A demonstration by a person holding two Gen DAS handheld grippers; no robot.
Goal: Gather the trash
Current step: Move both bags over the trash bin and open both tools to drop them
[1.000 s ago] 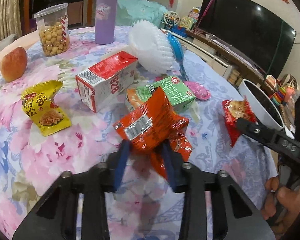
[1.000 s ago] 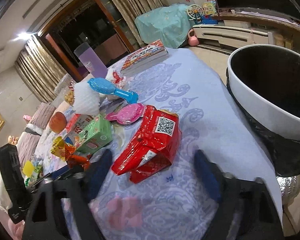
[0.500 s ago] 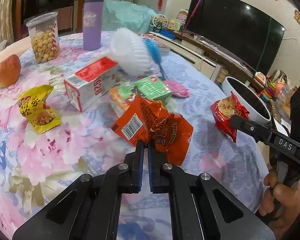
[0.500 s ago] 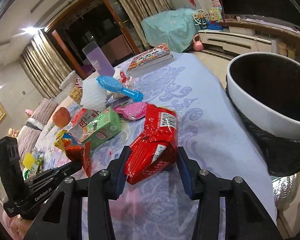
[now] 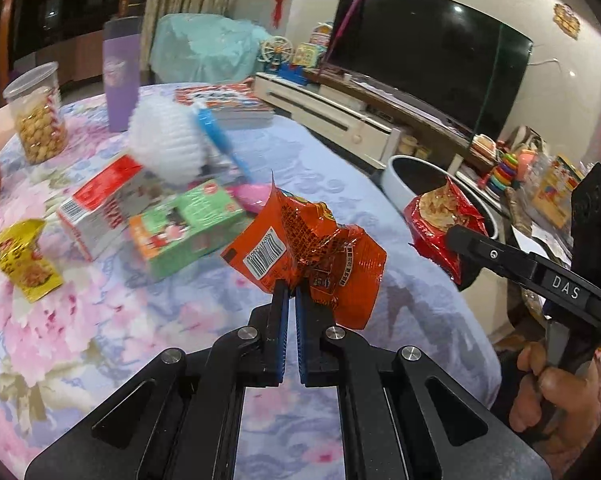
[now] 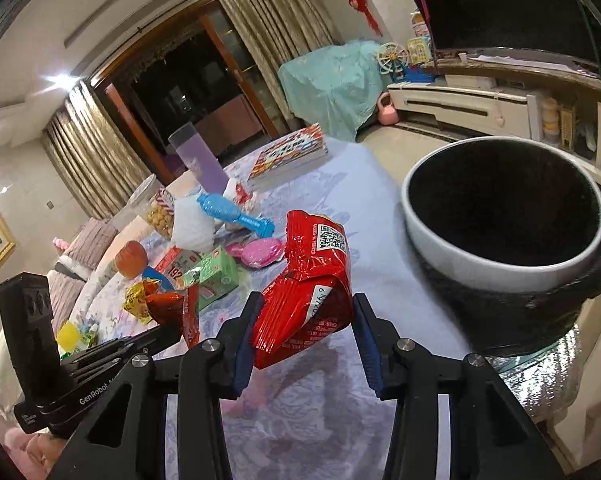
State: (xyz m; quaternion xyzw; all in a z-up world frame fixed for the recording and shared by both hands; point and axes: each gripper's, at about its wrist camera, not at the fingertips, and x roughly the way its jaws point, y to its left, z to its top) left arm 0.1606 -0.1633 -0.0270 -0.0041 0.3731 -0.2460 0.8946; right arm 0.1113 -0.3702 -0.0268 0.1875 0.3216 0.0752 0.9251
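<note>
While the crumpled orange snack wrapper (image 5: 312,248) hung above the floral tablecloth (image 5: 100,320), the left gripper (image 5: 291,296) had its blue pads pinched tight on the wrapper's lower edge; the red snack bag (image 6: 308,292) sat squeezed between the right gripper (image 6: 306,320) pads, also lifted off the cloth, with the black-lined white bin (image 6: 500,232) just beyond the table's edge, near the bag

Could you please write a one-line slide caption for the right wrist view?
Right gripper holds a red snack wrapper above the table, near the white-rimmed bin.
</note>
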